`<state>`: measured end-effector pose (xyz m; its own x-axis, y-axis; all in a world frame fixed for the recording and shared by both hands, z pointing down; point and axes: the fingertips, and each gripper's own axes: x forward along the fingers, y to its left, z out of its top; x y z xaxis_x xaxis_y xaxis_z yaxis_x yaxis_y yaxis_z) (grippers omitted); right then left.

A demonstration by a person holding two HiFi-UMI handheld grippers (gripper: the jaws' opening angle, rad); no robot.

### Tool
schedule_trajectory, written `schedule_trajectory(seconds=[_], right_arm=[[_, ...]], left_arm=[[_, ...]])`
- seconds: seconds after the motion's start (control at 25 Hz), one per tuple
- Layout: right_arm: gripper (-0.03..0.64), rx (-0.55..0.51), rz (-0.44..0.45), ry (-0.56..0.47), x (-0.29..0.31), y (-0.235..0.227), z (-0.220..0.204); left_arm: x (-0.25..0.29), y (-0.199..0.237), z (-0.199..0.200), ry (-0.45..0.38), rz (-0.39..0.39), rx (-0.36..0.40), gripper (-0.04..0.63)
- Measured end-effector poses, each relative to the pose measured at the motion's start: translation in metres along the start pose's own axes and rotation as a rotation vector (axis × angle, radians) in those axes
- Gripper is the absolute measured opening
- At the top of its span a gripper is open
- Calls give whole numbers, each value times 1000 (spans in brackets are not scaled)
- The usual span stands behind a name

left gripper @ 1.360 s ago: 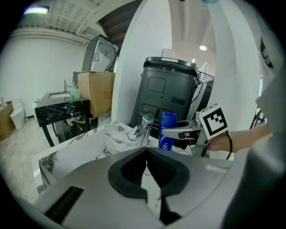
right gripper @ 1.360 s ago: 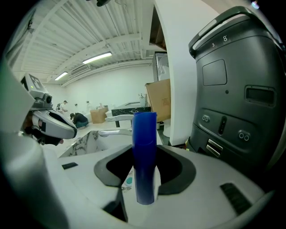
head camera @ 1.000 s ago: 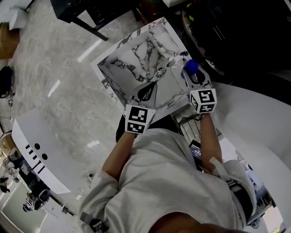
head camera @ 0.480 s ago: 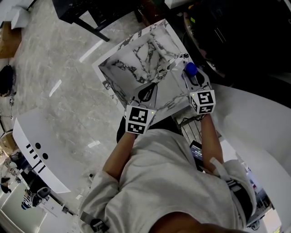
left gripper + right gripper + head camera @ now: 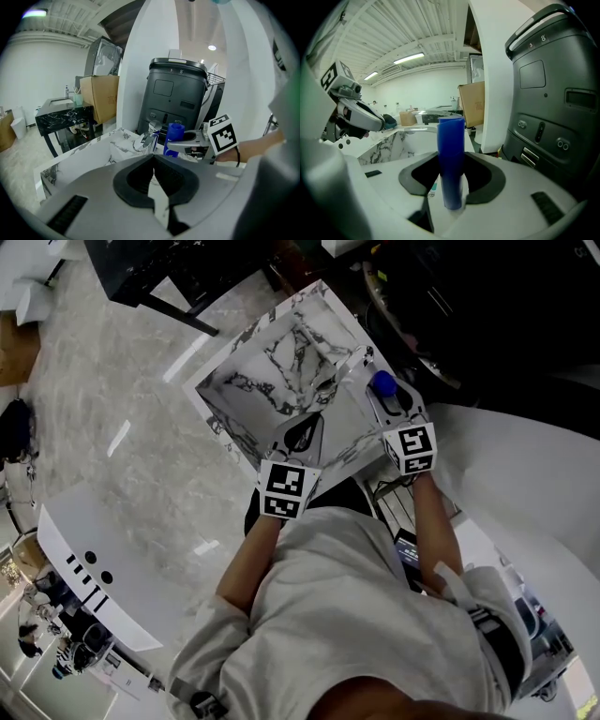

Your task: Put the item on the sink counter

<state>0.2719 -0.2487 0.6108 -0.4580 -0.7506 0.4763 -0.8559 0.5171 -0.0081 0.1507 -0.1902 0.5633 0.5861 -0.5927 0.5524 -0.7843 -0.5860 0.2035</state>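
On the lid of the black appliance point(image 5: 176, 103), small pale figures, one reading like an 8 in the right gripper view, the rest too small to read. On each gripper's cube, black-and-white square markers.

From the head view alone: the marble-veined sink counter point(image 5: 234, 381) seen from above, both cubes side by side at its near edge, grey sleeves below them. Of the blue bottle point(image 5: 451, 159), only the round top there, at the counter's right side near the faucet point(image 5: 342, 371).

From the left gripper view: that bottle side-on, upright, just beside the chrome faucet, with the appliance behind. Further left, a cardboard box point(image 5: 99, 96) and a black table with a marbled top point(image 5: 65, 115).

From the right gripper view alone: the grip itself. Right gripper point(image 5: 452, 176) partly spread, dark pads pinching the bottle's body from both sides, bottle standing straight up between them. Whether its base touches the counter, impossible to tell.

Left gripper point(image 5: 152, 161) pressed together at the tips, nothing between, pointing down over the basin.
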Motion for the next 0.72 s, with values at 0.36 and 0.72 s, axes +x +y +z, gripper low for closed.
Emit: schedule_trajectory(seconds=[0.36,0.72], right_arm=[[152,5,-12,-1,-9,2,-8],[153,-2,-41,-10,-12,3,-10]], left_arm=[[0,-9,-3,8,-20,13,11],[-6,-17,-6,12,-37,25,11]])
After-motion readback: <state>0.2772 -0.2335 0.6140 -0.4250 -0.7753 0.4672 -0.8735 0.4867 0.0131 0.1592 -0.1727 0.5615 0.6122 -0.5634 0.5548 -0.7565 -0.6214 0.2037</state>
